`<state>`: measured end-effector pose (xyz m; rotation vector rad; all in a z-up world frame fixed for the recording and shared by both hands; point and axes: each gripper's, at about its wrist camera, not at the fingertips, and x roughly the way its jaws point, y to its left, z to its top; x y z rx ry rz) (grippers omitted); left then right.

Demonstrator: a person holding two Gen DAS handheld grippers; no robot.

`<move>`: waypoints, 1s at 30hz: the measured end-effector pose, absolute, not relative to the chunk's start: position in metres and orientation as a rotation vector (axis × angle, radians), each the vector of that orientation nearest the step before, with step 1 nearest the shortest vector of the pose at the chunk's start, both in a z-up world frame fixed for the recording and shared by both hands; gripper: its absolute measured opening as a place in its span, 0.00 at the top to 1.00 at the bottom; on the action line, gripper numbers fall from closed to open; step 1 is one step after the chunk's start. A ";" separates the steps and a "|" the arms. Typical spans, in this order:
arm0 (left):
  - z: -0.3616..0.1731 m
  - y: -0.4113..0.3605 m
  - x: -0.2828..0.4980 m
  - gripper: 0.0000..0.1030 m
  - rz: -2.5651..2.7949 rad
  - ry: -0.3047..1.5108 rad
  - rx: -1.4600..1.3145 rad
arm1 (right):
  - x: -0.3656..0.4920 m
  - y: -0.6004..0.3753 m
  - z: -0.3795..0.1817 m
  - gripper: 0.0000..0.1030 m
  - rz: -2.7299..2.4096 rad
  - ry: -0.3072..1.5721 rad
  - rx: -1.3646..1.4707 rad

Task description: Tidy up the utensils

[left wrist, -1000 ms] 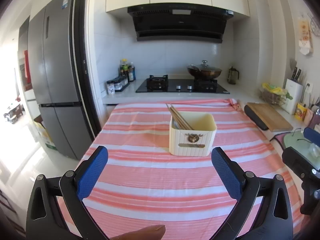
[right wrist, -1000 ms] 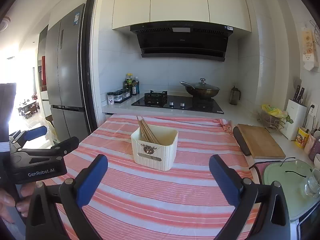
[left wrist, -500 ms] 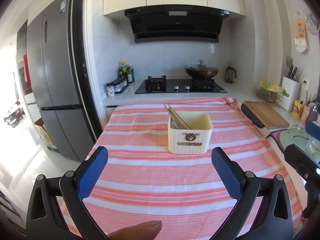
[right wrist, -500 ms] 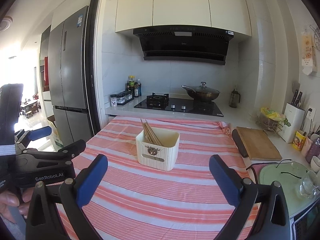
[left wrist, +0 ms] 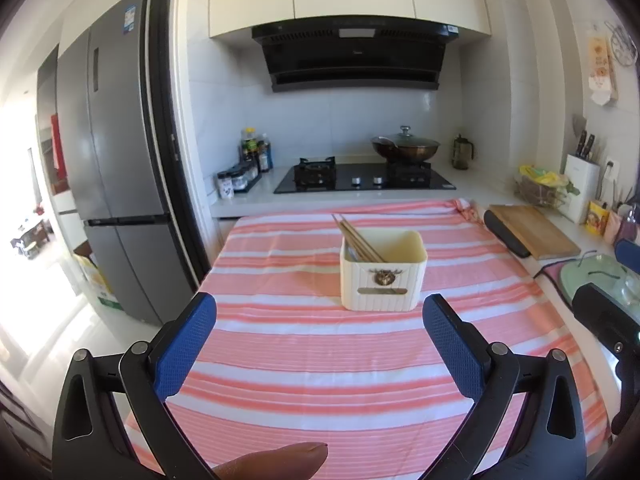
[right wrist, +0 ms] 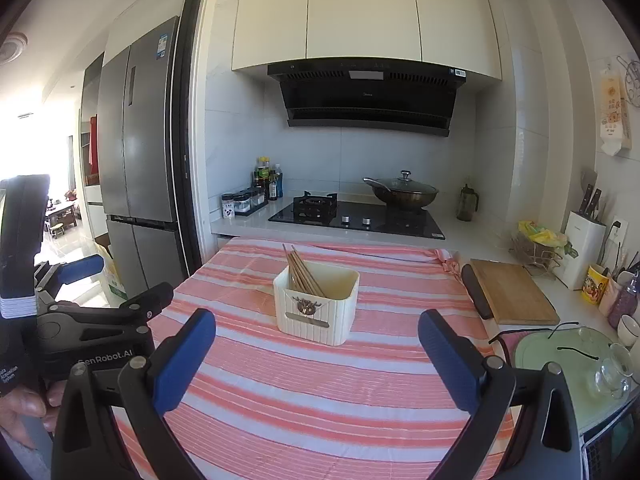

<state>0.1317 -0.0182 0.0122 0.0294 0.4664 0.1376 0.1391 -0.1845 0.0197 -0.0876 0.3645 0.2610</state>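
Observation:
A cream utensil holder (left wrist: pixel 383 276) stands on the pink-and-white striped tablecloth (left wrist: pixel 320 360); it also shows in the right wrist view (right wrist: pixel 317 306). Several wooden chopsticks (left wrist: pixel 358 240) lean in its left side, and they show in the right wrist view (right wrist: pixel 304 272) too. My left gripper (left wrist: pixel 320 344) is open and empty, held above the near part of the table. My right gripper (right wrist: pixel 316 354) is open and empty, also well short of the holder. The left gripper's body (right wrist: pixel 92 328) shows at the left of the right wrist view.
A wooden cutting board (right wrist: pixel 512 296) and a green glass lid (right wrist: pixel 568 356) lie right of the table. A hob with a lidded wok (right wrist: pixel 402 194) is behind, jars and bottles (right wrist: pixel 256 196) at its left. A grey fridge (left wrist: pixel 116 184) stands at the left.
Both grippers have drawn back and risen a little; the holder looks smaller and farther in both views. Both stay open and empty.

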 end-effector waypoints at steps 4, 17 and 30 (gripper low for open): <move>0.012 -0.018 0.132 0.00 0.137 0.467 0.029 | 0.141 -0.185 0.018 0.00 0.254 0.376 -0.084; 0.015 -0.017 0.130 0.00 0.134 0.468 0.022 | 0.139 -0.184 0.018 0.00 0.255 0.384 -0.079; 0.017 -0.018 0.128 0.00 0.136 0.472 0.011 | 0.133 -0.182 0.018 0.00 0.259 0.380 -0.079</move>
